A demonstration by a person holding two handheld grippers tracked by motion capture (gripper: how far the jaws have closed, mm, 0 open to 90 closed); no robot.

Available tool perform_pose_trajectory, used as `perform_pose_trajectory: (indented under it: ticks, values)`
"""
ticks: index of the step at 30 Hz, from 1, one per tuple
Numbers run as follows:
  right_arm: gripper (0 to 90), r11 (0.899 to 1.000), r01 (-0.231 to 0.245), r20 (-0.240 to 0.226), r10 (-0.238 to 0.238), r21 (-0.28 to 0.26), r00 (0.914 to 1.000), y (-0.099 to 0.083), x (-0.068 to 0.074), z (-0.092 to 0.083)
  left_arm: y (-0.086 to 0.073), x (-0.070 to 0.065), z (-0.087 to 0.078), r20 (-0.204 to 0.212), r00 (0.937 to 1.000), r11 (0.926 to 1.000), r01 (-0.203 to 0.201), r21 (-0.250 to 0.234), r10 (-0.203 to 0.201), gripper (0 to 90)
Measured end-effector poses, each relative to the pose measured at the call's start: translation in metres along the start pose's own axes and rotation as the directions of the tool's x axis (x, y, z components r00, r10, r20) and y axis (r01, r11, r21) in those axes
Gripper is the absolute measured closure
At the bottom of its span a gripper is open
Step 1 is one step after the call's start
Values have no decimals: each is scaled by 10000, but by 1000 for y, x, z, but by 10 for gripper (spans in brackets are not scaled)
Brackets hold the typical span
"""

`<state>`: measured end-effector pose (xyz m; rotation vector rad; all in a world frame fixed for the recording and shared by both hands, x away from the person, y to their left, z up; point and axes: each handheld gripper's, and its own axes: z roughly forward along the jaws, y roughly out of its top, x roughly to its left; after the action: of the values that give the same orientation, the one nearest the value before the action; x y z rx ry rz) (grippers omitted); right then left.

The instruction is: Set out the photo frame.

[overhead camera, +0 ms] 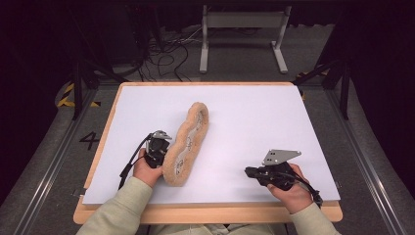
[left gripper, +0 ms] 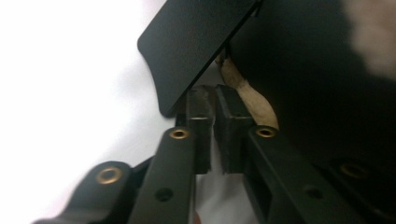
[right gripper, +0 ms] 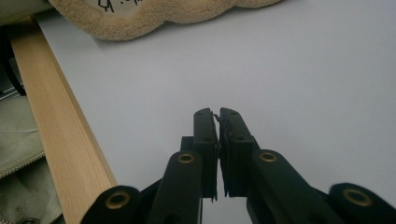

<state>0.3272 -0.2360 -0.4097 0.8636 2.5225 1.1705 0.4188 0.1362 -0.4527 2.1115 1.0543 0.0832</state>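
A long tan fleecy pad (overhead camera: 188,142) with a wavy rim and a pale inner face with dark marks lies slantwise on the white tabletop (overhead camera: 254,117). My left gripper (overhead camera: 165,155) is against its near left edge. In the left gripper view its jaws (left gripper: 210,91) stand a narrow slit apart with white table showing between the pads. A tan strip of the pad (left gripper: 252,100) runs along the outside of the right jaw, under a dark flat panel (left gripper: 187,42). My right gripper (overhead camera: 247,171) rests at the near right, shut on nothing (right gripper: 217,112), pointing toward the pad (right gripper: 154,14).
The wooden table edge (overhead camera: 210,214) runs along the near side, also seen beside my right gripper (right gripper: 51,116). Beyond the table stand a grey metal frame (overhead camera: 242,29) and loose cables (overhead camera: 166,54) on the floor. Bare white surface lies between the two grippers.
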Motion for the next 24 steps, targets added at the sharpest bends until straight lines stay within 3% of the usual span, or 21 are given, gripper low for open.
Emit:
perform_pose_trajectory:
  ticks: [2, 5, 9, 10, 17, 24]
  values:
    - [858, 10000, 6, -6, -6, -14, 10000, 0, 0, 0, -3, 0, -10, -319, 9995, 10000, -88, -37, 86, 808]
    - [854, 10000, 41, -54, -41, -59, 10000, 2, -1, 1, -10, 2, -23, -765, 9970, 9997, 82, -237, -100, 745]
    - [850, 9999, 83, -123, -84, -82, 9999, 5, -2, 4, -23, 6, -45, -1079, 9921, 9969, 582, -532, -637, 706]
    - [849, 9999, 94, -136, -95, -80, 9999, 6, -2, 5, -28, 6, -57, -1172, 9887, 9927, 832, -877, -932, 705]
    - [843, 9999, 166, -235, -166, -11, 9996, 9, -2, 12, -41, 2, -85, -1058, 9848, 9784, 1184, -1696, -1375, 700]
    - [835, 9999, 155, -234, -155, 1, 9996, 9, -2, 13, -45, -17, -103, -991, 9889, 9624, 820, -2590, -1110, 683]
